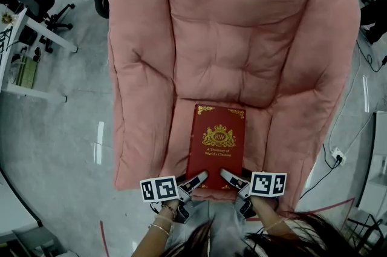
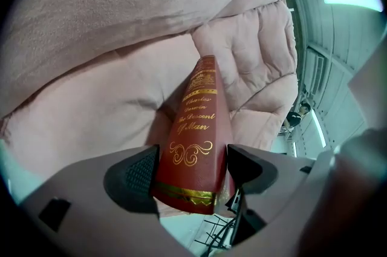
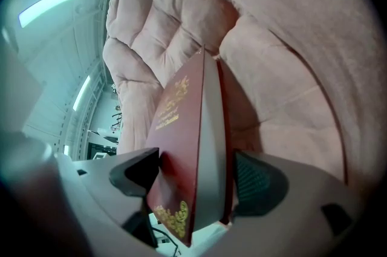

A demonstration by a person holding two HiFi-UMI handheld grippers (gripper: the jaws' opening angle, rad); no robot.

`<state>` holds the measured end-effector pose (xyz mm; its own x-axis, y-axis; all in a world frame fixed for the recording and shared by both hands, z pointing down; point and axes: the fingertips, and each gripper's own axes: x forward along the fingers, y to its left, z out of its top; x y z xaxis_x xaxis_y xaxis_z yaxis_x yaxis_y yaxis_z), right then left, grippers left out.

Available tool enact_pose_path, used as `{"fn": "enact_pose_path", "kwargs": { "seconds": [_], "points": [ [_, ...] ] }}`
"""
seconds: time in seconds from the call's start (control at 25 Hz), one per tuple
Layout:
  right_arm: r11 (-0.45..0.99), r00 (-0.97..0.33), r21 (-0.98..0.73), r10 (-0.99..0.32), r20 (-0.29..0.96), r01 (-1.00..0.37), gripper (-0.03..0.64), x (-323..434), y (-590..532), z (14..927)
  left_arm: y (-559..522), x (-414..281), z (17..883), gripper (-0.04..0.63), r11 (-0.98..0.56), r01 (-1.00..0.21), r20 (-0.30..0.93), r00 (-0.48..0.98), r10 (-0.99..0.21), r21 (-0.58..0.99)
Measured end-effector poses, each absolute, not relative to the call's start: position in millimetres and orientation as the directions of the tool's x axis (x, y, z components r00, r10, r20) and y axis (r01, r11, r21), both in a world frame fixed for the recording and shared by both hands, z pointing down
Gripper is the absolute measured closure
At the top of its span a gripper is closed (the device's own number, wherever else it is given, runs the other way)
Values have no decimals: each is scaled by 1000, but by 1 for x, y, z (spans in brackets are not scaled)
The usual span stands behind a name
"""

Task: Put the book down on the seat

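Note:
A dark red book [image 1: 216,147] with gold print lies flat on the seat [image 1: 179,135] of a pink padded armchair [image 1: 230,26], cover up, its near end at the seat's front edge. My left gripper [image 1: 195,181] is at the book's near left corner and my right gripper [image 1: 231,178] at the near right corner. In the left gripper view the spine [image 2: 196,123] stands between the jaws of the left gripper [image 2: 192,168], the pads close beside it with a thin gap. In the right gripper view the page edge [image 3: 208,129] sits between the jaws of the right gripper [image 3: 196,174], apart from the right pad.
The armrests [image 1: 136,86] rise on both sides of the seat. On the grey floor, a white desk [image 1: 27,62] and an office chair [image 1: 48,8] stand at the left, and a power strip with cables [image 1: 337,156] lies at the right.

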<state>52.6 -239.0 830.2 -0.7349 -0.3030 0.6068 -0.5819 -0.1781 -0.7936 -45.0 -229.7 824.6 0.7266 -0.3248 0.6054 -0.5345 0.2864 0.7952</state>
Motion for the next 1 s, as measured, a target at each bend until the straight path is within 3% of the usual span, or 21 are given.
{"fn": "enact_pose_path", "kwargs": {
  "seconds": [0.4,1.0],
  "points": [
    [-197,-711,-765,-286,643,-613,253,53,-238,837,-224,-54,833,239,298,-610,679,667,-307,734],
    [-233,-689,-745,-283,667,-625,253,63,-229,845,-204,-61,841,239,340,-598,686,670,-286,726]
  ]
}}
